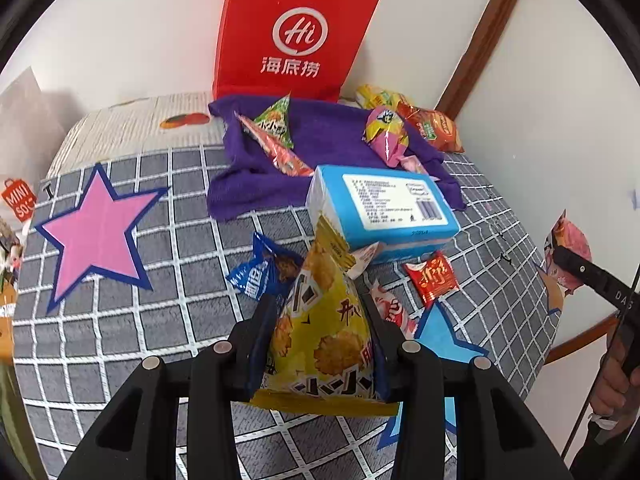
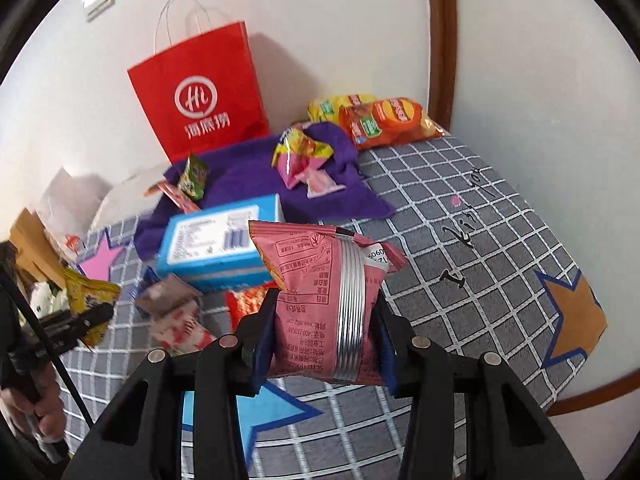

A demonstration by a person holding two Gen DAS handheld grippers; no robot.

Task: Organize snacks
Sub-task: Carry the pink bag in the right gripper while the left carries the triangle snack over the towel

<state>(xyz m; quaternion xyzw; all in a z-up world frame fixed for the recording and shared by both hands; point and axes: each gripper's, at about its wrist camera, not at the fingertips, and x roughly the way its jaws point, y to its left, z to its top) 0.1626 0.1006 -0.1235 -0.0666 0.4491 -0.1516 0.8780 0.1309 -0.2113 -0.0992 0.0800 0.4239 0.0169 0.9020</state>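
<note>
White walls [image 2: 320,20] with brown wooden trim [image 2: 442,40], perhaps a door frame.

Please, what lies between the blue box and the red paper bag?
A purple towel lies between the blue box and the red bag, with small snack packets on it. Both wrist views show this.

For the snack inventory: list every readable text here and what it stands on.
"Hi" and "海底捞": red paper bag.
"MINI SO": red tag.
Blue box label: too small to read.
Pink packet print: upside down, too small.
Yellow packet: characters partly hidden.
</note>
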